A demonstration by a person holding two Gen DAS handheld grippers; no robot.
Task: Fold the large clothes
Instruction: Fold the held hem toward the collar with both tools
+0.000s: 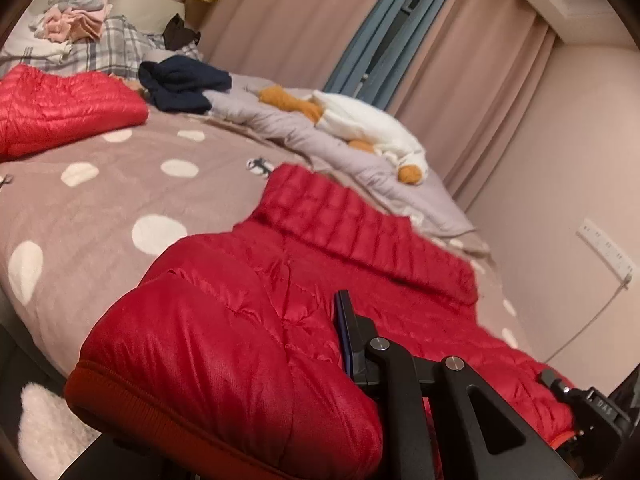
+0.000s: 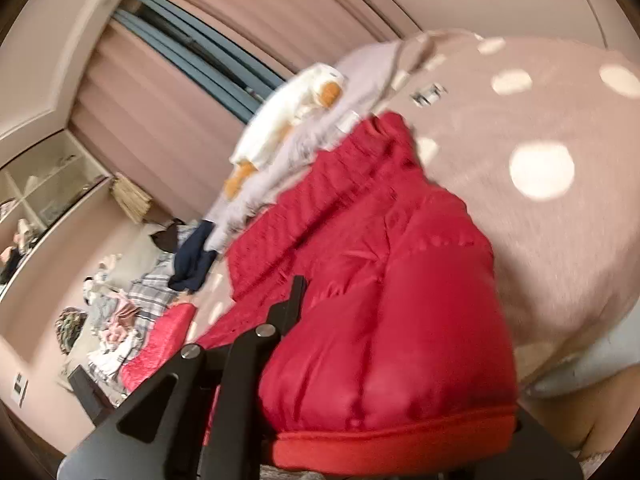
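A red quilted down jacket (image 1: 320, 280) lies on the dotted bed cover (image 1: 100, 200). My left gripper (image 1: 320, 344) is shut on a sleeve with a ribbed cuff (image 1: 160, 412); only its right finger (image 1: 346, 332) shows, the other is hidden under the fabric. The right wrist view is blurred. There my right gripper (image 2: 360, 320) is shut on the jacket's (image 2: 380, 280) other sleeve, whose cuff (image 2: 400, 444) hangs near the lens; one finger (image 2: 294, 300) shows. The right gripper's body also shows in the left wrist view (image 1: 592, 408) at the jacket's right edge.
A second red quilted garment (image 1: 60, 112) lies at the far left of the bed. A navy garment (image 1: 180, 86), a white and orange plush toy (image 1: 360, 124), a grey duvet (image 1: 280, 120) and a clothes pile (image 1: 76, 20) lie beyond. Curtains (image 1: 460, 60) and a wall border the bed.
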